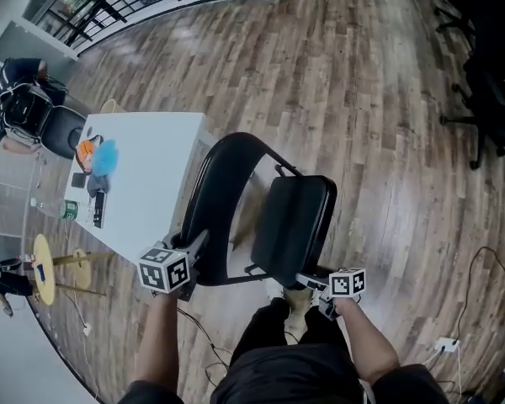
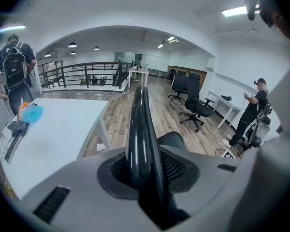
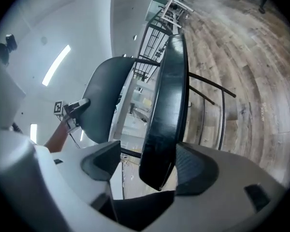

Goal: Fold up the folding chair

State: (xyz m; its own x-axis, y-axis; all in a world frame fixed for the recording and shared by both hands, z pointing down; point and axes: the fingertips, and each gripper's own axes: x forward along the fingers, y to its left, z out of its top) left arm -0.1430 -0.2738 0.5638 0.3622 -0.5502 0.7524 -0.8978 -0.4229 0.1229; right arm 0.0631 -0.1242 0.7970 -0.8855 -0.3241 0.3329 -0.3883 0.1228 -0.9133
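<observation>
- Our black folding chair (image 1: 261, 217) stands on the wooden floor (image 1: 387, 99) right in front of us, just beside the white desk (image 1: 151, 141). Its seat (image 1: 293, 225) is tipped up towards the backrest (image 1: 219, 200).
- We judge the chair stiff and fairly weighty: a glossy metal tube frame that will not flex but may slide in a loose grip. The seat looks padded and should give a little under pressure.
- The best holds, as we read it, are the rim of the backrest for steadying and the free edge of the seat for swinging it shut, well away from the hinges, where the parts could pinch.
- Our left tongs (image 2: 145, 170) are clenched on the rim of the backrest, the dark tube filling the gap between the pads.
- Our right tongs (image 3: 150, 166) straddle the edge of the seat without clamping it: the seat leans on one pad, and daylight shows between it and the other.
- With one pad only bearing on it, the seat could slip off if we push fast.
- On the desk lie small orange and blue items (image 1: 98, 154), clear of the chair.
</observation>
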